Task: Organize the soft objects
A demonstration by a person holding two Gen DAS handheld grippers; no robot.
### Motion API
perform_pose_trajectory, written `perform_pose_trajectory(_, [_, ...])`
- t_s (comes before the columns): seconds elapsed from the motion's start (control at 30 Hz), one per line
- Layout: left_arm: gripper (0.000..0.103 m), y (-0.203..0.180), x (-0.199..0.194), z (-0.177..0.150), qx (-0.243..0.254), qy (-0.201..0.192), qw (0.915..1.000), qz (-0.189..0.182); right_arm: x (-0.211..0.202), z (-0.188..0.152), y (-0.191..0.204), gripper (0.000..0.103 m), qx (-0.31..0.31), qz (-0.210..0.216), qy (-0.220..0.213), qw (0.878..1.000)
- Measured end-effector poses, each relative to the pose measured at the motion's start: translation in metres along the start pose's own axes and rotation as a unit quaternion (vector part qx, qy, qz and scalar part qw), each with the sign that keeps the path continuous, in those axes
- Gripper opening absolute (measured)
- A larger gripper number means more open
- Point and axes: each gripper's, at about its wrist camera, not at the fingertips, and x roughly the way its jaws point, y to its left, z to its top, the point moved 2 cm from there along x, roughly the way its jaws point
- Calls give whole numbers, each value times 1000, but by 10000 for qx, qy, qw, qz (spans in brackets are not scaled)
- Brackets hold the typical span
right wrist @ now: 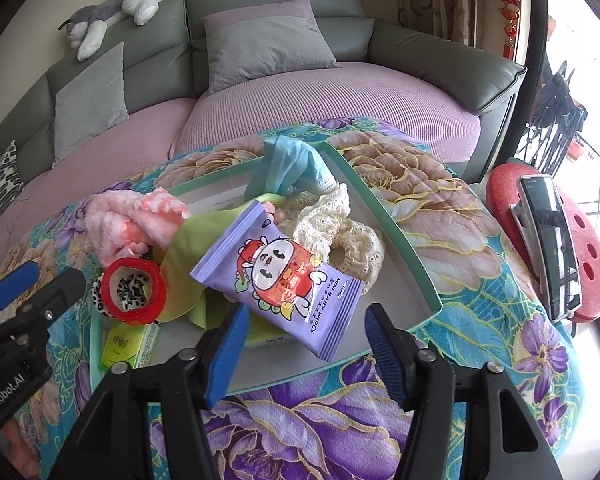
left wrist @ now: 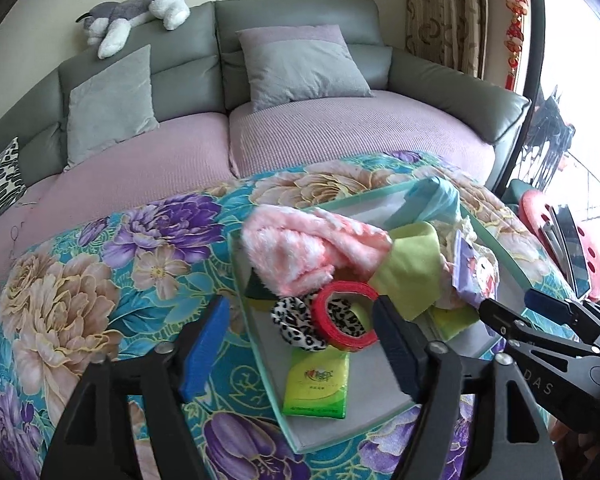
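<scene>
left gripper (left wrist: 300,344): jaws wide, holding nothing | right gripper (right wrist: 304,348): jaws apart, empty | soft items (pink cloth (left wrist: 316,248), wipes pack (right wrist: 284,276), red ring (left wrist: 346,316)) piled in tray (right wrist: 396,224) on floral quilt (left wrist: 80,300), sofa (left wrist: 300,40) beyond

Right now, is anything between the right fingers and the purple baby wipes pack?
Nothing visible. The purple wipes pack lies on top of the pile in the tray, its near edge between the open right gripper's fingers, unobstructed.

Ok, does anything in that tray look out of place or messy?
Yes. The purple wipes pack lies tilted across the heap, propped on the green cloth and cream lace scrunchie. The red tape roll sits among soft things.
</scene>
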Motion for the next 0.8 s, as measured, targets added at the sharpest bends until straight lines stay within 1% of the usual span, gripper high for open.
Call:
perform_pose_trajectory(0.03, [87, 3, -1, 0, -28, -23, 10000, 44, -1, 0, 0, 68, -12, -2, -7, 10000])
perform_pose_trajectory(0.07, [87, 5, -1, 0, -46, -36, 10000, 73, -1, 0, 1, 69, -20, -4, -5, 10000])
perform_pose_trajectory(0.13, [88, 11, -1, 0, -111, -41, 9998, 150, -1, -1, 1, 75, -40, -4, 17, 10000])
perform_pose_trajectory(0.17, [89, 13, -1, 0, -157, -55, 9997, 193, -1, -1, 2, 78, -52, -5, 29, 10000])
perform_pose_trajectory(0.2, [94, 16, -1, 0, -223, -77, 9994, 259, 0, -2, 3, 86, -76, -13, 49, 10000])
perform_pose_trajectory(0.23, [95, 19, -1, -1, -290, -98, 9989, 346, 1, -3, 4, 94, -110, -24, 61, 9999])
perform_pose_trajectory(0.3, [96, 25, 1, -1, -369, -105, 9979, 521, 2, -4, 6, 102, -164, -50, 79, 9998])
perform_pose_trajectory(0.4, [96, 34, 7, -5, -469, -16, 9960, 765, 4, -5, 9, 102, -214, -10, 104, 9997])
perform_pose_trajectory(0.53, [96, 46, 12, -9, -596, 95, 9938, 935, 5, -6, 11, 102, -254, -14, 114, 9996])
perform_pose_trajectory(0.8, [96, 57, 16, -12, -705, 192, 9917, 1060, 6, -6, 10, 102, -232, -27, 163, 9996])
